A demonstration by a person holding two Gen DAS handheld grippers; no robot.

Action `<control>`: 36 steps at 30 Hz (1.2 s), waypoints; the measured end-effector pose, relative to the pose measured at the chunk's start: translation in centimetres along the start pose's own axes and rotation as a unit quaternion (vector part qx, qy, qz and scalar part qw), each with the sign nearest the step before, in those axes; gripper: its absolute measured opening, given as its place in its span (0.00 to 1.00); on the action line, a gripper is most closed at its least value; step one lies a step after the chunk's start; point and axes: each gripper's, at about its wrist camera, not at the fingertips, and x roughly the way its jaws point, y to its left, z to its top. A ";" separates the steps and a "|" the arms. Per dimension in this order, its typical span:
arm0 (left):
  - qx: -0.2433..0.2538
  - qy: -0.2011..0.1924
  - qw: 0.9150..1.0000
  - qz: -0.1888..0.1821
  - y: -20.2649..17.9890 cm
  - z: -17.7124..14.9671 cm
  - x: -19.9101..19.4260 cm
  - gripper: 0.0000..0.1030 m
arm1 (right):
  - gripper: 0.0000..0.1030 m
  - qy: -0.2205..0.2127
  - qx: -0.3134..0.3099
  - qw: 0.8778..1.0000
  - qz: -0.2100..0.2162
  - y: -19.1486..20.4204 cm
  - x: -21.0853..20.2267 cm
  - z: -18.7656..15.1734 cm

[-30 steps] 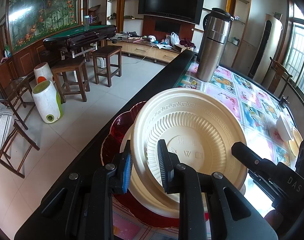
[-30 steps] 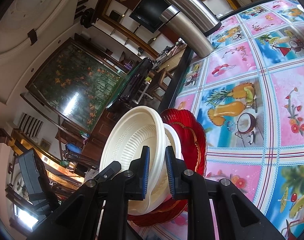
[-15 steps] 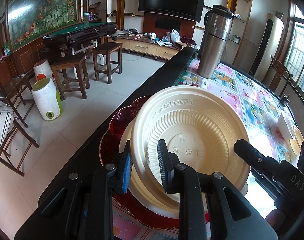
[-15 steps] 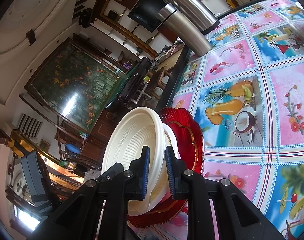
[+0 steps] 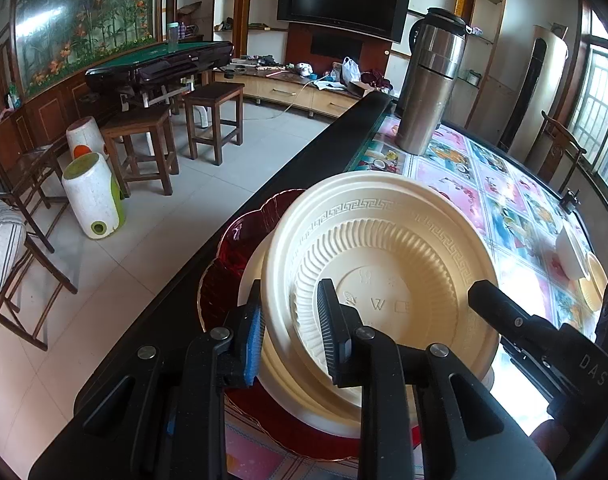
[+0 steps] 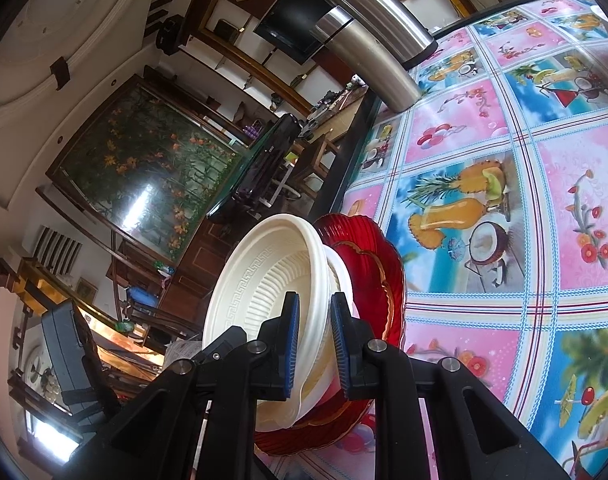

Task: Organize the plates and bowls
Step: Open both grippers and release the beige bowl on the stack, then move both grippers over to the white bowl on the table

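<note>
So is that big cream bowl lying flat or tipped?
Tipped. The cream bowl leans on the red plate, one rim side raised, with each hand-held gripper, left and right, straddling its rim.

A cream ribbed bowl (image 5: 388, 276) tilts over a white plate (image 5: 256, 272) on a red scalloped plate (image 5: 232, 256) at the tabletop's dark edge.

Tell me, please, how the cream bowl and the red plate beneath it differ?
The cream bowl is opaque, deep and ribbed, with a key-pattern band; the red plate is translucent, shallow and scalloped with a gold edge. The bowl is gripped at its rim by both the left claw and the right claw; the plate is not gripped. Both are round and stacked together.
</note>
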 end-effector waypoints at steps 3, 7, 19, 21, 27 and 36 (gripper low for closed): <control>-0.006 0.007 1.000 -0.007 0.3 0.1 0.0 0.24 | 0.18 -0.002 -0.007 1.000 -0.006 0.2 0.0 0.0; -0.005 0.004 1.000 -0.012 0.5 0.3 -0.6 0.32 | 0.35 -0.015 -0.023 0.999 -0.028 0.4 -0.3 0.0; 0.061 0.010 0.998 0.018 -1.0 0.3 -1.8 0.62 | 0.37 -0.047 -0.042 0.997 -0.041 0.1 -1.4 0.8; 0.066 0.024 0.997 0.012 -0.8 0.5 -1.8 0.64 | 0.37 -0.051 -0.039 0.997 -0.040 -0.2 -1.6 1.0; 0.056 0.004 0.998 0.015 -0.5 0.7 -3.8 0.64 | 0.37 -0.055 -0.028 0.997 -0.036 -0.9 -2.4 1.1; 0.140 -0.025 0.989 -0.026 -8.8 -0.4 -5.9 0.67 | 0.37 -0.089 -0.014 0.995 -0.038 -2.8 -5.9 2.2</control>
